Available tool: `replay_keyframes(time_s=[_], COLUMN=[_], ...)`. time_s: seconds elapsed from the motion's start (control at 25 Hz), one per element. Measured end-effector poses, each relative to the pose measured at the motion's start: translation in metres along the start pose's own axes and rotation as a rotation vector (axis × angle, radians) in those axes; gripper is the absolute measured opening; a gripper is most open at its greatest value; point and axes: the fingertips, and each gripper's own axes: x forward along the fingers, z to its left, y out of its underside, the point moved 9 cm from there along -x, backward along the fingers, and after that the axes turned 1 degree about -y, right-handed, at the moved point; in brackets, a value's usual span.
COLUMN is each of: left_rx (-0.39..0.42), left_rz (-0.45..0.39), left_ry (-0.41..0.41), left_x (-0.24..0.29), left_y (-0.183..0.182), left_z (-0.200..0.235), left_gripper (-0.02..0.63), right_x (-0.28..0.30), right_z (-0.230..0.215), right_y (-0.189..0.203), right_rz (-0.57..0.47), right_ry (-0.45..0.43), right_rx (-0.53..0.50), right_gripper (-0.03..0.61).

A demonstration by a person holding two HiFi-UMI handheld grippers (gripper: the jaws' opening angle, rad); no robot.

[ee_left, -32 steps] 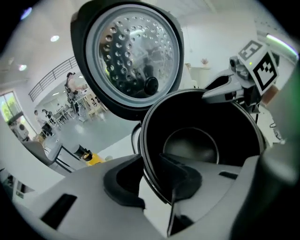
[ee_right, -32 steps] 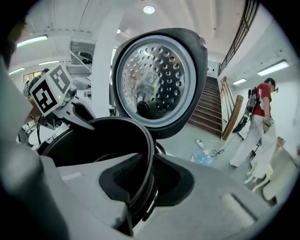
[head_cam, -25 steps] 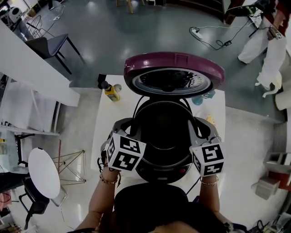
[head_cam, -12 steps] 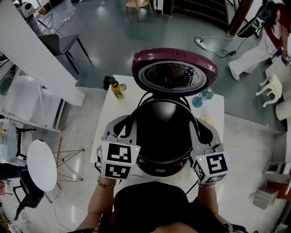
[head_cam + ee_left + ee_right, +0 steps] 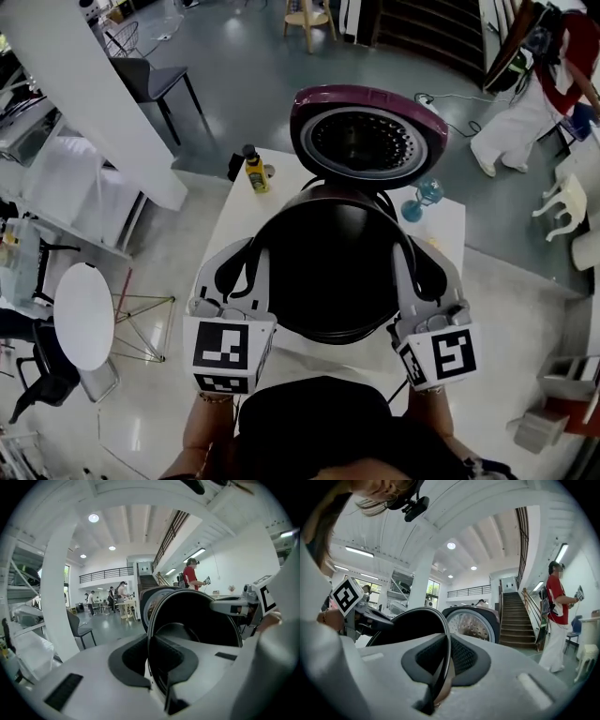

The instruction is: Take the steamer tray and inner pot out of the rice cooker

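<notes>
Lifted clear since a second ago, the inner pot (image 5: 333,272) hangs over the white table (image 5: 230,220), with the rice cooker lid (image 5: 368,136) at its 12 o'clock. The left gripper (image 5: 251,267) pinches its rim at 9 o'clock, and the right gripper (image 5: 405,267) at 3 o'clock, jaws narrow.

I count two grippers, the left gripper (image 5: 248,281) and the right gripper (image 5: 412,277), one black inner pot (image 5: 328,272) and one rice cooker (image 5: 367,139). One white table (image 5: 234,216) bears one yellow bottle (image 5: 255,173), far left, and one bluish glass (image 5: 419,199), far right. One round table (image 5: 82,314) stands left, one dark chair (image 5: 155,80) far left.
</notes>
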Motion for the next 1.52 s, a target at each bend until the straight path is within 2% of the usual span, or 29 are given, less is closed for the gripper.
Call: replay_keyframes(time_s=[0.16, 0.4, 0.56, 0.72, 0.96, 1.08, 1.24, 1.36, 1.52], left_rx=[-0.013, -0.027, -0.010, -0.005, 0.036, 0.037, 0.053, 0.031, 0.017], left_rz=[-0.011, -0.071, -0.108, -0.105, 0.043, 0.096, 0.166, 0.245, 0.342], left_ry=[-0.033, -0.088, -0.084, -0.061, -0.010, 0.036, 0.128, 0.193, 0.231], left_x=[-0.032, -0.061, -0.071, -0.071, -0.058, -0.044, -0.023, -0.009, 0.009], left_y=[0.001, -0.006, -0.017, -0.014, 0.023, 0.042, 0.069, 0.096, 0.127], left_z=[0.013, 0.057, 0.102, 0.155, 0.228, 0.253, 0.271, 0.282, 0.294], left_gripper=[0.031, 0.031, 0.031, 0.031, 0.031, 0.031, 0.029, 0.028, 0.029], right_x=[-0.003, 0.018, 0.046, 0.082, 0.133, 0.150, 0.164, 0.169, 0.176], right_z=[0.022, 0.064, 0.096, 0.135, 0.189, 0.208, 0.223, 0.235, 0.254], right_y=[-0.016, -0.038, -0.055, -0.055, -0.029, -0.006, 0.019, 0.042, 0.069], right_rz=[-0.006, -0.054, -0.099, -0.081, -0.016, 0.066, 0.158, 0.233, 0.333], right_ry=[-0.044, -0.083, -0.075, -0.073, -0.026, -0.001, 0.046, 0.096, 0.127], right_rx=[-0.014, -0.033, -0.045, -0.019, 0.098, 0.134, 0.189, 0.239, 0.257], right_gripper=[0.031, 0.030, 0.029, 0.029, 0.029, 0.029, 0.029, 0.029, 0.029])
